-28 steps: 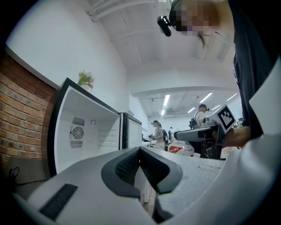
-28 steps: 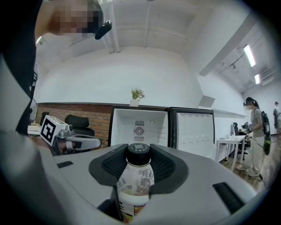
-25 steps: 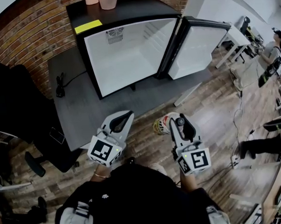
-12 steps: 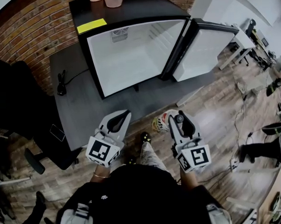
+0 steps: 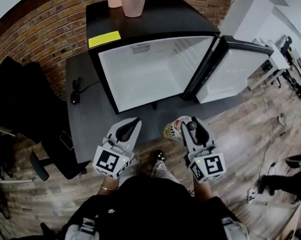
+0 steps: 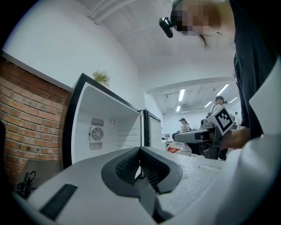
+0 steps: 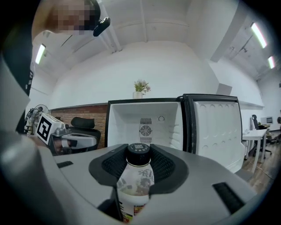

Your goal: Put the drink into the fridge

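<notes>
My right gripper (image 7: 139, 163): jaws clenched on a pale plastic drink bottle (image 7: 135, 182), upright, just under its black cap, facing the open white-lined black fridge (image 7: 131, 121). My left gripper (image 6: 140, 166): jaws closed together, empty.

brick wall (image 5: 37, 32), wood floor (image 5: 245, 123), dark table (image 5: 88, 127), black chair (image 5: 18, 103)

Drink (image 7: 137, 178): black-capped pale bottle, standing upright, clamped in right hand-held gripper (image 7: 139, 161). Fridge (image 7: 127, 123): black, white-lined, standing open ahead.
</notes>
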Tool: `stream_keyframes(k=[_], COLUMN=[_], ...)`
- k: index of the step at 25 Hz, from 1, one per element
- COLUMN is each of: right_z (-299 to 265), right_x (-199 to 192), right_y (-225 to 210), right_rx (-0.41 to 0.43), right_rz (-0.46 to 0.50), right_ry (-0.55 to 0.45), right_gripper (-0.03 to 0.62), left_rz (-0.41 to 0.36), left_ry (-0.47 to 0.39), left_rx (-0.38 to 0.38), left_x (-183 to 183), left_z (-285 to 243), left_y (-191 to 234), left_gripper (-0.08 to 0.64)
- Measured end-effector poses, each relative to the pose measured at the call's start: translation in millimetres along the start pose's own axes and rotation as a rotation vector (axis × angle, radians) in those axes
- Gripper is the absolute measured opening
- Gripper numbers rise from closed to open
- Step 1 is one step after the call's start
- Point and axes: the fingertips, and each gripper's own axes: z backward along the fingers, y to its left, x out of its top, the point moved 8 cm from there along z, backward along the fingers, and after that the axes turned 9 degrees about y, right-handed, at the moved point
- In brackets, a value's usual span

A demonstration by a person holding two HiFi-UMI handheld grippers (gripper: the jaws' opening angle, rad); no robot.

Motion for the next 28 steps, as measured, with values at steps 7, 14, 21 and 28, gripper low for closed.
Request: stream_keyframes(k=[7, 14, 21, 28], right_z=[-37.8, -70.3, -103.0, -137.1], right_x=[8.7, 12.2, 14.3, 19.7], right_y=[-26.9, -46.1, -56.7, -69.4], right_rx=[0.072, 0.126, 0.177, 0.176], right_rz=[0.018, 0.034, 0.037, 0.06], right_ry=[0.0, 0.003, -0.002, -0.008], right_gripper=[0.149, 0.147, 0.149, 0.147], left_rz=[0.001, 0.005, 0.012, 0.021], left_ry=[-0.008, 0.003, 0.011, 0.008], left_rx=[0.049, 0.104, 0.157, 0.196], left_x=[9.6, 13.5, 11.7, 12.4], left_z=[-28.3, -42.3, -48.9, -52.1], left_y=[8.0, 12.4, 17.5, 22.9], left_gripper=[-0.002, -0.002, -0.002, -0.002])
